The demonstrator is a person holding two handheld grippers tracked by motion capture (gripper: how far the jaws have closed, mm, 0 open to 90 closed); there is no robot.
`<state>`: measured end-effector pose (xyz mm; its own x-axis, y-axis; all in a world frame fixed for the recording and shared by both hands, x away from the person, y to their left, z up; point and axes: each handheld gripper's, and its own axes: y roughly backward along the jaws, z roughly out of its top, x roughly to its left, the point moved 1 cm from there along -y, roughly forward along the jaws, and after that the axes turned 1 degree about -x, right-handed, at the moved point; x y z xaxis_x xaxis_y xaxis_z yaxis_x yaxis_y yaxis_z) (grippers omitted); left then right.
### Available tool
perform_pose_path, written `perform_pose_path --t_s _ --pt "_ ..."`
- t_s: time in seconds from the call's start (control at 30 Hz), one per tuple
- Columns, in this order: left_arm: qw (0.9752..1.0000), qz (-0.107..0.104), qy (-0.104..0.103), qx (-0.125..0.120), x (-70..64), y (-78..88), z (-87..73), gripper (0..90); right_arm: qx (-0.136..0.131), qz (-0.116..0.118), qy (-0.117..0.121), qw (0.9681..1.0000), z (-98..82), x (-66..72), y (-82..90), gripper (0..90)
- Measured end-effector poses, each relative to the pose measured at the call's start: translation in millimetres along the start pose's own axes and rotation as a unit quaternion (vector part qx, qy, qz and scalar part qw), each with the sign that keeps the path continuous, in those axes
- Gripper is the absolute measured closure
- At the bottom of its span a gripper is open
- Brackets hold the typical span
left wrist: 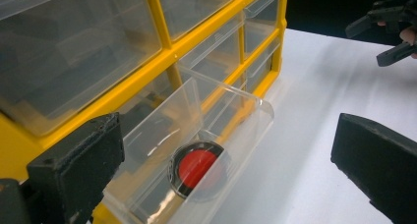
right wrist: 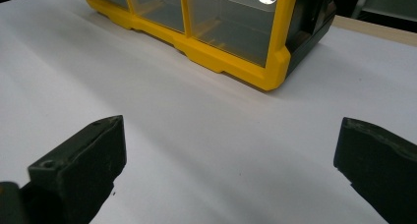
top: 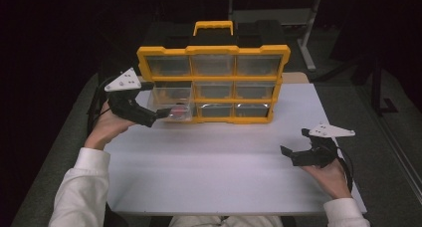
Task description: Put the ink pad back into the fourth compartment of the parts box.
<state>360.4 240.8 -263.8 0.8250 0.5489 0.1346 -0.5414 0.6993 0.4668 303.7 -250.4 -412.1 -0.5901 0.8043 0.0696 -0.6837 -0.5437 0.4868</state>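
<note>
Hovering at pulled-out clear plastic drawer (left wrist: pixel 196 150) in bottom-left of yellow-framed organiser case (top: pixel 214 82), left gripper (top: pixel 160 113) nearer, jaws apart, nothing held. Round red-and-black disc (left wrist: pixel 196 167) lies in drawer, just ahead between jaws. Right gripper (top: pixel 288 155) well apart over white table (top: pixel 224 167), jaws open.
</note>
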Motion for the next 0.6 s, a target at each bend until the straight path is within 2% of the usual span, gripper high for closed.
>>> perform_pose_path --t_s 0.13,0.23,0.3,0.4,0.6 --pt "0.9999 0.01 0.005 -0.006 -1.7 4.5 -6.5 0.0 0.0 0.0 0.001 1.0 0.1 0.3 0.0 0.0" --pt "0.9987 0.025 0.021 -0.038 -1.7 11.5 -16.3 0.0 -0.001 0.0 0.0 1.0 0.1 0.2 0.5 0.0" --pt "0.9978 0.03 0.035 -0.048 -0.4 14.7 -23.5 0.0 -0.001 -0.001 -0.001 1.0 -0.1 0.0 1.0 0.0" --pt "0.9972 0.037 0.042 -0.049 -0.6 16.1 -33.1 0.0 0.0 -0.001 -0.001 1.0 -0.5 -0.3 0.9 0.0" --pt "0.9968 0.038 0.052 -0.048 -4.2 16.7 -48.3 0.0 0.001 -0.002 0.0 1.0 -0.6 0.0 0.0 0.0"
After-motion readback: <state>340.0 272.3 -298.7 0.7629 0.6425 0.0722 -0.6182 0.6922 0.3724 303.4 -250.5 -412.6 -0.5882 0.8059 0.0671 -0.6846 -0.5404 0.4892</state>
